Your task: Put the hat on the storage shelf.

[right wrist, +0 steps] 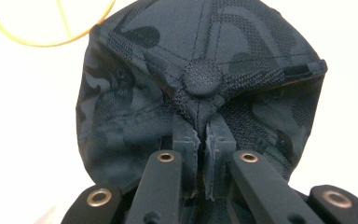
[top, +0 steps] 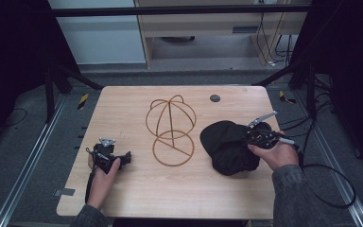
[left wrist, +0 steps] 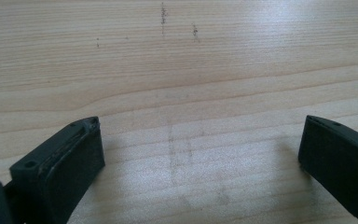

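My left gripper rests on the table left of the wire hat stand, jaws wide apart and empty. My right gripper has pinched a thin fold of the black cap just under its top button, right of the stand. That small bite could slip when I lift, or the sagging cap may snag the stand's wires.
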Tool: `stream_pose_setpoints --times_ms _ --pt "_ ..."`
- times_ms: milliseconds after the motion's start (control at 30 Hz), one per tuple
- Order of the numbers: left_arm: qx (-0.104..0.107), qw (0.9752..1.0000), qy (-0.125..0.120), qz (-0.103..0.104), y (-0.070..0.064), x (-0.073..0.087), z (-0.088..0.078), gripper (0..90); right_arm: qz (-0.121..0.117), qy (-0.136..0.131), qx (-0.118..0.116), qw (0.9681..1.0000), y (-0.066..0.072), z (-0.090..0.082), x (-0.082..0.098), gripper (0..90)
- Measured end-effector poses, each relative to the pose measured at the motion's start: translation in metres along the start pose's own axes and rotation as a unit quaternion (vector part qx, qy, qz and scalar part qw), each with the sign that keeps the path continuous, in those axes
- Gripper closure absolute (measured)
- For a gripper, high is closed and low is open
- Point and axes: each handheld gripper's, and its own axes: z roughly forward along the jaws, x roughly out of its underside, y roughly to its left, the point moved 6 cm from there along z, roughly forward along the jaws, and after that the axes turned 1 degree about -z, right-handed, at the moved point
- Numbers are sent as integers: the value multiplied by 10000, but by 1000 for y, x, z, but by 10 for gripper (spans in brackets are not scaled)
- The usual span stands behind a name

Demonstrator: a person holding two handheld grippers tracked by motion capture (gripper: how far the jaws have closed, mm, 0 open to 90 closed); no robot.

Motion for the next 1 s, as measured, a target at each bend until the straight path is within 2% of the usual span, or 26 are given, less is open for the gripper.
stream_pose_setpoints --times_ms 333,600,900,933,1000 --pt "0 10000 1 3 0 0 0 0 33 -15 -29 10000 1 -17 -18 872" --pt "0 10000 -1 0 0 0 0 0 23 -198 23 9998 2 -39 -35 872" --pt "0 10000 -1 -2 0 0 0 0 -31 -666 43 9978 12 -76 -55 872" --pt "0 10000 -2 -1 0 0 0 0 -49 -780 38 9969 15 -85 -59 872" --pt "1 10000 2 2 0 0 0 0 -45 -810 46 9967 17 -90 -60 872"
